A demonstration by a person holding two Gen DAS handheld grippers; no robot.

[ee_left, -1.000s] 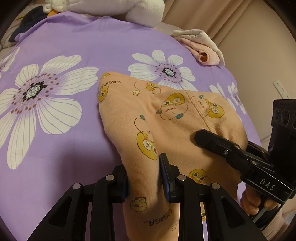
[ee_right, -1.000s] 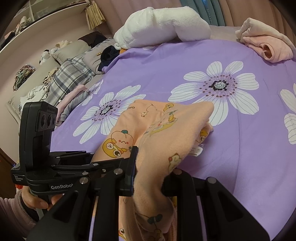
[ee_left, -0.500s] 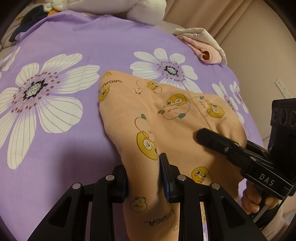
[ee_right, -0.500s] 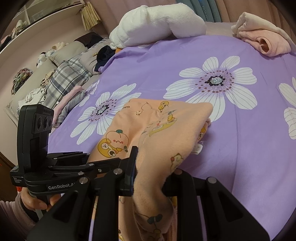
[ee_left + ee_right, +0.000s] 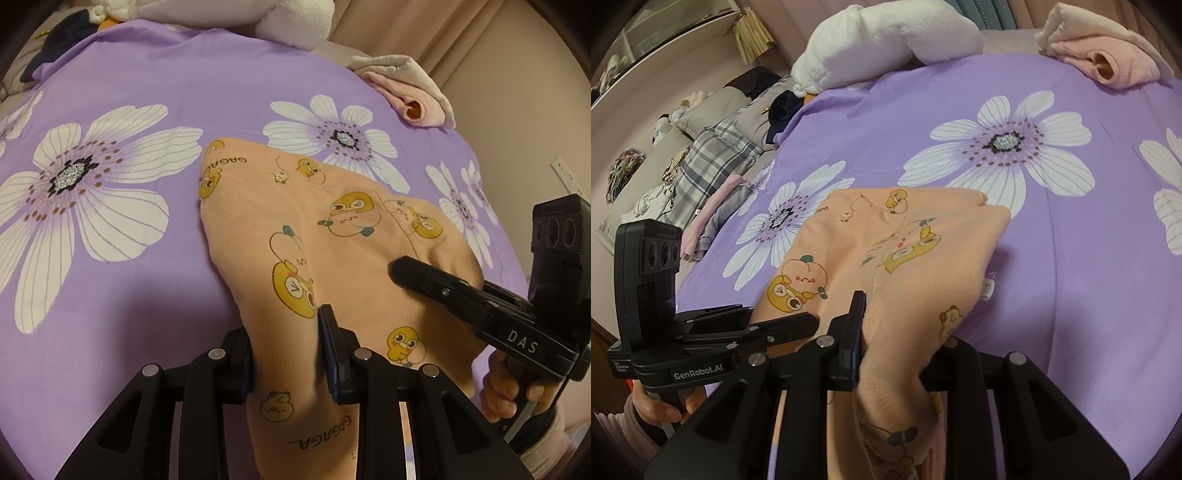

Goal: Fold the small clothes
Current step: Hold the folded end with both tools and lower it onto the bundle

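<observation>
While the left gripper (image 5: 286, 341) has its jaws clamped on the near hem of the peach garment (image 5: 332, 236), which drapes onto the purple bedspread (image 5: 129, 295), the right gripper's (image 5: 897, 350) jaws are opening around the cloth; released early, that side could slump and skew the fold.

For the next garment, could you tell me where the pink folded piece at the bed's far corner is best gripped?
Grip the pink garment at its near edge beside the round opening, coming from the bed's middle, probably; that side lies clear, while its far side sits at the bed's edge.
</observation>
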